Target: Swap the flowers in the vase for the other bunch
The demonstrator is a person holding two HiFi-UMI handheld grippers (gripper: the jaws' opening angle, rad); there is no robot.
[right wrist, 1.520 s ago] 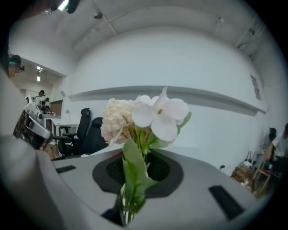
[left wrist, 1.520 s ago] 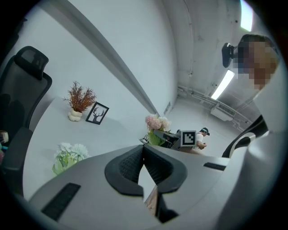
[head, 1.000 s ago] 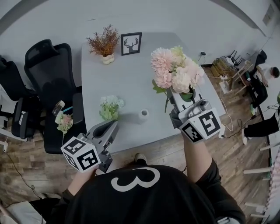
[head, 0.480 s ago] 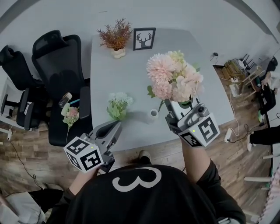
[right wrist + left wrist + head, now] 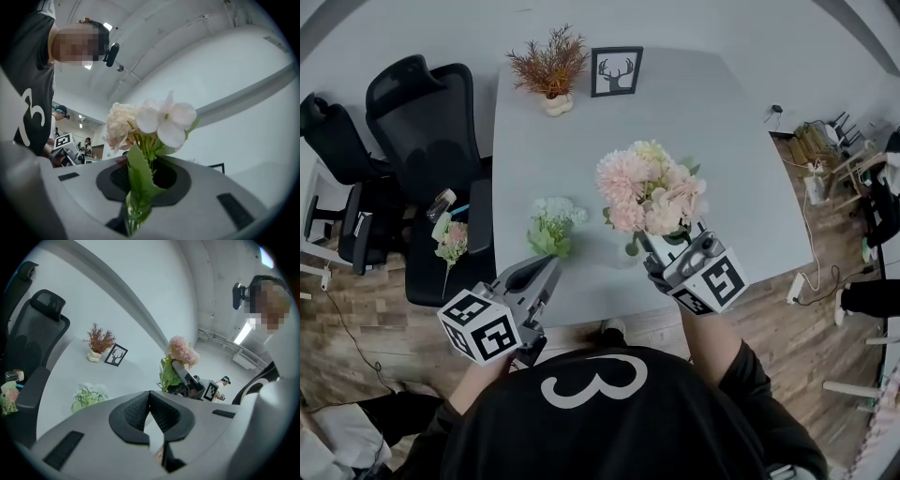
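Where the right gripper view looks along the right tongs [image 5: 140, 180], they stand narrowly apart, clamped on the green stems of the pink bouquet [image 5: 150, 119]. The left tongs [image 5: 150, 411] are fully closed and empty. The head view adds the desk [image 5: 703, 122] below the bouquet, with the green-white bunch [image 5: 551, 225] lying on it.

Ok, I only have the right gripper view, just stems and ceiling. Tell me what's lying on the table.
Observer: A pale green-and-white flower bunch lies on the grey table, left of your pink-and-cream bouquet.
Operator: Now report the left gripper.
Observer: The left gripper is shut, nothing between its jaws.
Operator: Check the chairs.
Observer: A small pink bunch lies on the black office chair.
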